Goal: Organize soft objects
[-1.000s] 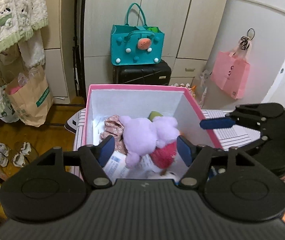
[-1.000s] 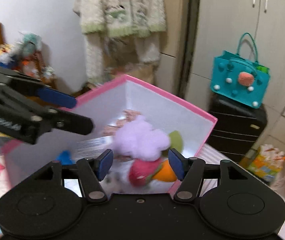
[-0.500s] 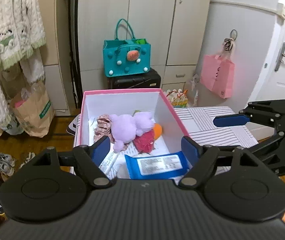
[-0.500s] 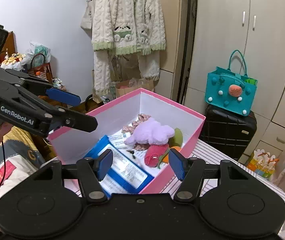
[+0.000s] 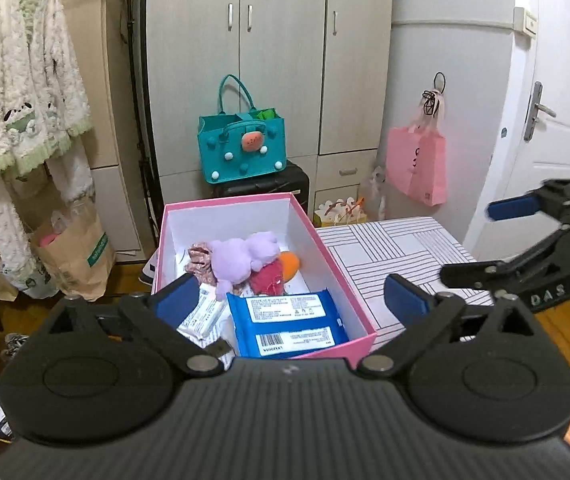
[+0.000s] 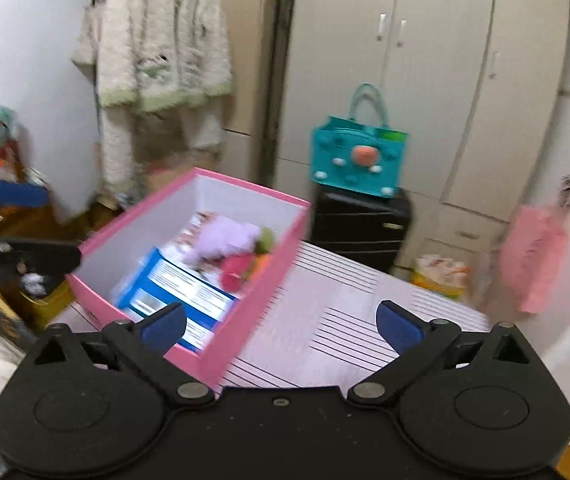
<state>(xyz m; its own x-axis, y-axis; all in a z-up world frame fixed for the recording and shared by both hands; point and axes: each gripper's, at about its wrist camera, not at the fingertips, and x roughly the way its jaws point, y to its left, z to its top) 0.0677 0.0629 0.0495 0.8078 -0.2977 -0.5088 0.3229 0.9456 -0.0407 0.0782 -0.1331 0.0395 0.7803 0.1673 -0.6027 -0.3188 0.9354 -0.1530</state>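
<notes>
A pink box point(image 5: 337, 268) with white inner walls sits on the striped table point(image 5: 397, 248). Inside lie a purple plush point(image 5: 241, 254), a red soft toy point(image 5: 267, 278), an orange one point(image 5: 289, 263), a patterned fabric piece point(image 5: 199, 258) and blue wipe packs point(image 5: 289, 322). My left gripper point(image 5: 291, 300) is open and empty, held back above the box's near end. My right gripper point(image 6: 281, 326) is open and empty over the table to the right of the box point(image 6: 245, 320); it shows in the left wrist view point(image 5: 525, 240). The plush point(image 6: 225, 236) and blue packs point(image 6: 177, 292) show blurred there.
A teal felt bag point(image 5: 243, 148) stands on a black suitcase point(image 5: 261, 188) by the wardrobe. A pink bag point(image 5: 417, 168) hangs at the right near a door. A fluffy robe point(image 5: 17, 100) and a paper bag point(image 5: 73, 248) are at the left.
Both grippers have pulled back and up from the box, so it looks smaller. The right gripper has swung to the right over the striped table. The jaws of both have opened wider.
</notes>
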